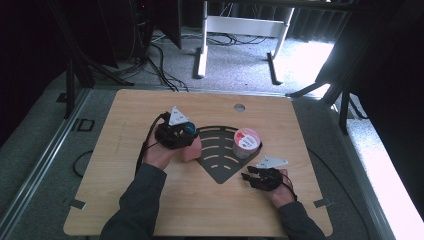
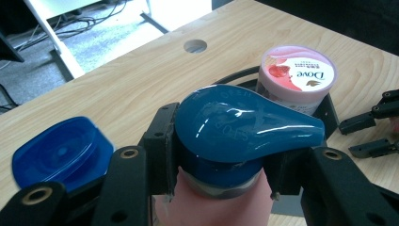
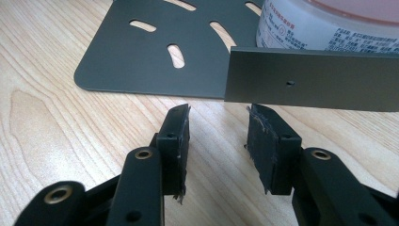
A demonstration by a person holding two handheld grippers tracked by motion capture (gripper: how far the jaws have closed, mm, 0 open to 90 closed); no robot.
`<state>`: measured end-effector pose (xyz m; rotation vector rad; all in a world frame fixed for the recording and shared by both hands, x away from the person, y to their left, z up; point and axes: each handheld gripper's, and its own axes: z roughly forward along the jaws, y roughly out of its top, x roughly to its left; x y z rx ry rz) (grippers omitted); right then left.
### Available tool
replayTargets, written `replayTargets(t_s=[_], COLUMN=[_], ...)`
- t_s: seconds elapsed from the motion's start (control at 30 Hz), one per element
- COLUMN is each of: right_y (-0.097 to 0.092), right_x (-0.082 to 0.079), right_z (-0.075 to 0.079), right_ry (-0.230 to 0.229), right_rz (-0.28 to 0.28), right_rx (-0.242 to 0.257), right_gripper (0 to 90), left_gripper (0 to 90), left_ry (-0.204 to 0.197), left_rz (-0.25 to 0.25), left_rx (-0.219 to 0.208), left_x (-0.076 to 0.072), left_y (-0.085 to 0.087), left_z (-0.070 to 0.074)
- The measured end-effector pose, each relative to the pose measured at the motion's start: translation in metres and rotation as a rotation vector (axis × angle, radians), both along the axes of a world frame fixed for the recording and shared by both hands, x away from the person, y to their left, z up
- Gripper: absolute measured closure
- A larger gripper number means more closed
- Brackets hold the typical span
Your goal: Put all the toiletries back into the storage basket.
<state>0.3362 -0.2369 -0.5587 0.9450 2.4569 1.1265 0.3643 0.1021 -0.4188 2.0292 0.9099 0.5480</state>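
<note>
We see the left gripper point(image 2: 221, 165) pinching a pink bottle point(image 2: 221, 207) at its neck, just under the blue flip cap point(image 2: 235, 127), whose lid point(image 2: 61, 150) hangs open to one side. In the high view the bottle point(image 1: 191, 149) stands upright at the left edge of the dark slotted plate point(image 1: 220, 150) on the wooden table point(image 1: 125, 200). A Dove tub point(image 1: 246, 142) sits on that plate behind a low dark wall point(image 3: 310, 80). The right gripper point(image 3: 219, 136) rests low by the plate's near corner, its jaws spread with nothing between them, bare wood showing in the gap.
</note>
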Motion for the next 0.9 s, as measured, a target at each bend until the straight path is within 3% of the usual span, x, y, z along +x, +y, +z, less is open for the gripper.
replayTargets(t_s=[0.9], right_y=[0.003], right_x=[-0.003], right_z=[0.0], right_ry=[-0.016], right_rz=[-0.008], right_rx=[-0.017], right_gripper=[55.4], left_gripper=[52.8], left_ry=[0.007], left_rz=[0.006], left_rx=[-0.007], left_x=[0.016], left_y=[-0.021], left_z=[-0.008])
